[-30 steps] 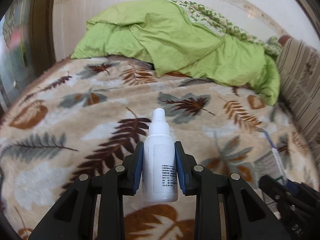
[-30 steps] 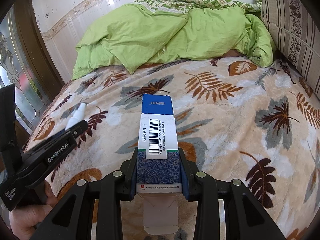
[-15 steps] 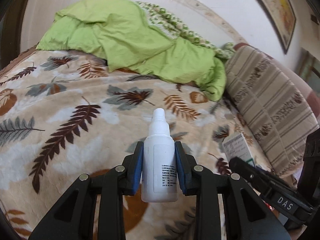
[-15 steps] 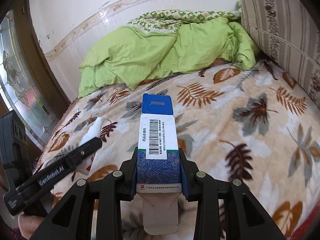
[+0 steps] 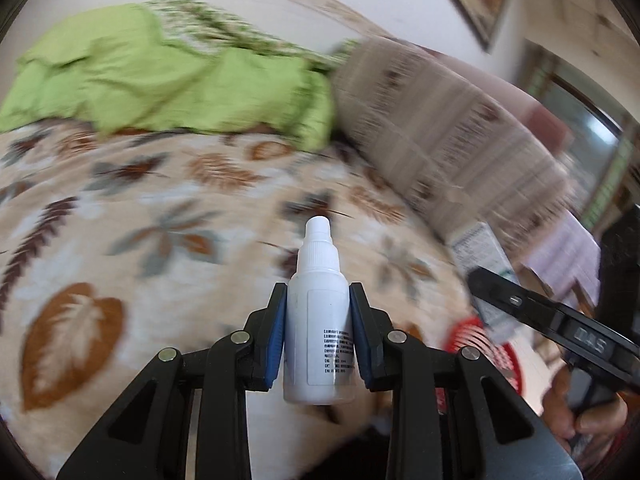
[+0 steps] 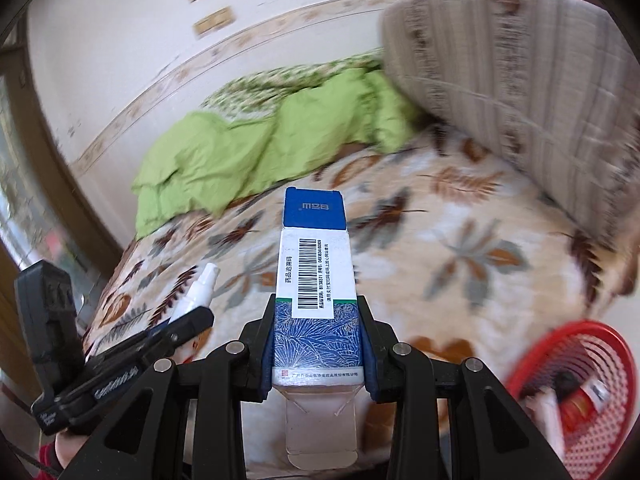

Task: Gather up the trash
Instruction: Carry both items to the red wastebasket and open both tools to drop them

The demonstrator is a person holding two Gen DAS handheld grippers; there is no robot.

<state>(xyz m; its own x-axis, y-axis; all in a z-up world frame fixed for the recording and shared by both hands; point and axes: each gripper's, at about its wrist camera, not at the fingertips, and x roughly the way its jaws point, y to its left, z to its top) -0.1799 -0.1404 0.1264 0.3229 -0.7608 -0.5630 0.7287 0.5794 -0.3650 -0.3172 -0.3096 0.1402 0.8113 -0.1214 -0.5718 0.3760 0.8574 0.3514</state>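
Trash items observed number two, each clamped in its own hand-held gripper above a bed covered by a cream blanket printed with brown and grey leaves. Background in both views is motion-blurred.

Largest first: the bed fills most of each view. A crumpled green quilt lies at its far end against the wall. A striped cushion or bolster stands along the bed's right side. A red mesh basket sits at the lower right of the right wrist view, beside the bed's edge; it already holds some objects, too blurred to identify. The same basket shows partly behind the gripper arm in the left wrist view.

Medicine carton: white and blue, barcode label facing the camera, blue end flap open at its far end, another flap open at its near end. It is gripped across its lower body by the right hand-held gripper, blue pads pressed against both sides. It is off the blanket.

White dropper bottle: small, capped, printed label, nozzle pointing away from the camera. The left hand-held gripper is clenched on its body, pads touching both sides. It too is clear of the blanket.

Each gripper appears at the edge of the other's view, with a hand on the right one's grip.
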